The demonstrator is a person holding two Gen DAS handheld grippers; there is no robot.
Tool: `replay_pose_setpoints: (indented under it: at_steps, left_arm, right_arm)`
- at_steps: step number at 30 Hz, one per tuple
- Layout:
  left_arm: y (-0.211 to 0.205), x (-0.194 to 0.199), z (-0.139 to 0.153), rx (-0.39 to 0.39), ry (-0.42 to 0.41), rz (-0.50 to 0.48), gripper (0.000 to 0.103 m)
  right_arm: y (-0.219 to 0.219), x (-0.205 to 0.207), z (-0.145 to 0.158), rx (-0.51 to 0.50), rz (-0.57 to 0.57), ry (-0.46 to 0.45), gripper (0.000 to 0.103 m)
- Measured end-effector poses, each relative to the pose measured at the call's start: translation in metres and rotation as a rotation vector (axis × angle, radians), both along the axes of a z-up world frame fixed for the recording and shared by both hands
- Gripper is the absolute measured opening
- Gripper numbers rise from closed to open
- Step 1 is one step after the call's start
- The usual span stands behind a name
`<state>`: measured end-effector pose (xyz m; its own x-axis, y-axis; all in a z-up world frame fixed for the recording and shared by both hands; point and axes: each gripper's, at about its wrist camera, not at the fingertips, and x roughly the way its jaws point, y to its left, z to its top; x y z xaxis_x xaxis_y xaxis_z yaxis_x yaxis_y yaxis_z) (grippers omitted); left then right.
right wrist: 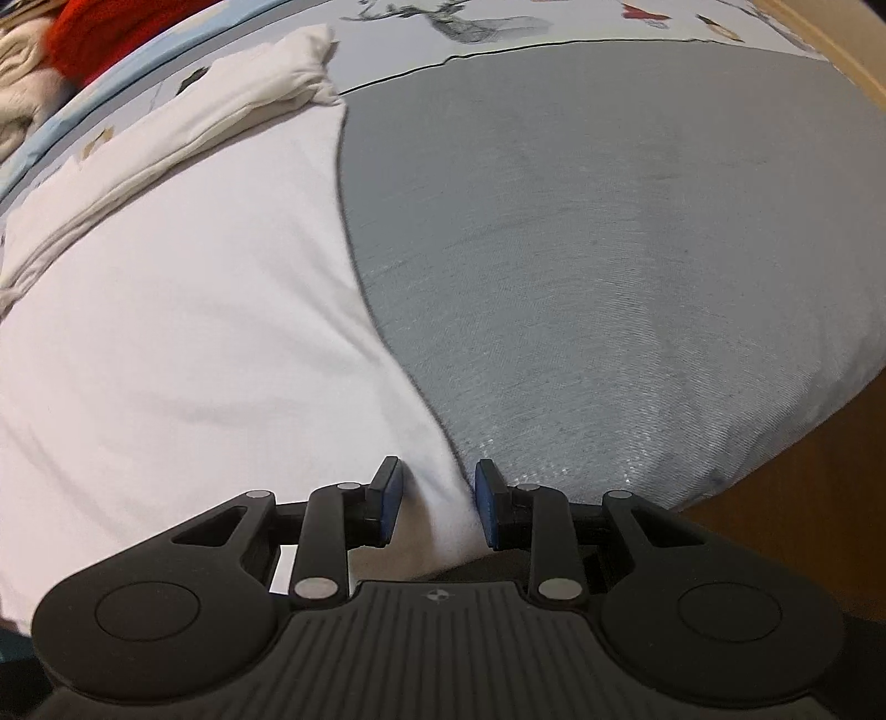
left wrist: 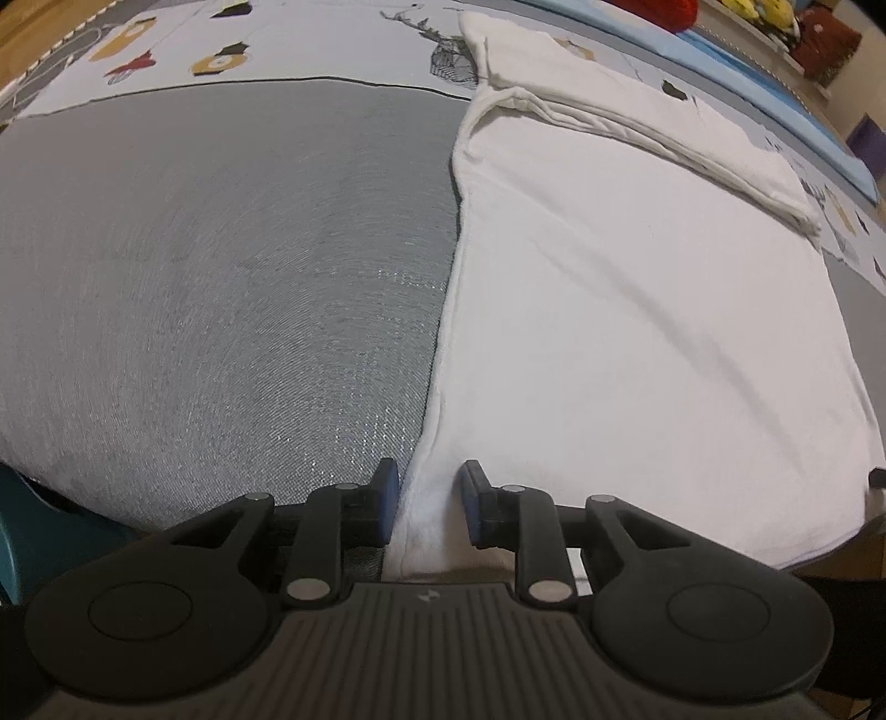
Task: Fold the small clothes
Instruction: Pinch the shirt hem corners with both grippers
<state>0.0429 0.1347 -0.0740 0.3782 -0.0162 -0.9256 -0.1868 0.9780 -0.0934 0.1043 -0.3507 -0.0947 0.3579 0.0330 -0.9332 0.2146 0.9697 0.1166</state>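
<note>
- Left gripper (left wrist: 431, 501) parted, fingers straddling the white garment (left wrist: 637, 310) hem — no grip.
- Right gripper (right wrist: 437, 504) likewise parted astride its corner.
- Bare grey cloth (right wrist: 609, 249) — beyond each outer finger.

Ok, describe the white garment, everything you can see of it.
The white garment is plain soft knit cloth, lying mostly flat with shallow creases on a gray fabric surface. Its far end carries a folded-over band of several layers, reaching onto the patterned sheet. A hemmed edge runs along its side. The left tongs and right tongs each straddle cloth at a near corner, with a visible gap between the blue pads; actual pinching is unclear.
</note>
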Motion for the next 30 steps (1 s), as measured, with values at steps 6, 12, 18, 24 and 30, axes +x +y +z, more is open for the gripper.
replay_pose_setpoints:
  at_steps: [6,12,18,24,30]
  left_arm:
    - [-0.009,-0.004,0.006,0.065,-0.038,-0.076,0.004]
    - [0.001,-0.005,0.012,0.009,-0.039,-0.037,0.006]
    - [-0.001,-0.003,0.002,0.028,0.020,-0.049,0.018]
    - [-0.006,-0.004,0.001,0.054,0.016,-0.077,0.019]
    - [-0.005,-0.003,0.001,0.060,0.015,-0.083,0.019]
  right_arm:
    - [0.002,-0.002,0.006,0.033,0.004,-0.017,0.006]
    - [-0.004,-0.003,0.006,0.031,-0.040,-0.017,0.009]
    - [0.010,-0.002,0.001,-0.026,0.023,0.008,0.021]
    - [0.014,-0.001,-0.002,-0.050,0.053,0.008,0.021]
    - [0.015,0.000,-0.004,-0.054,0.056,0.006,0.021]
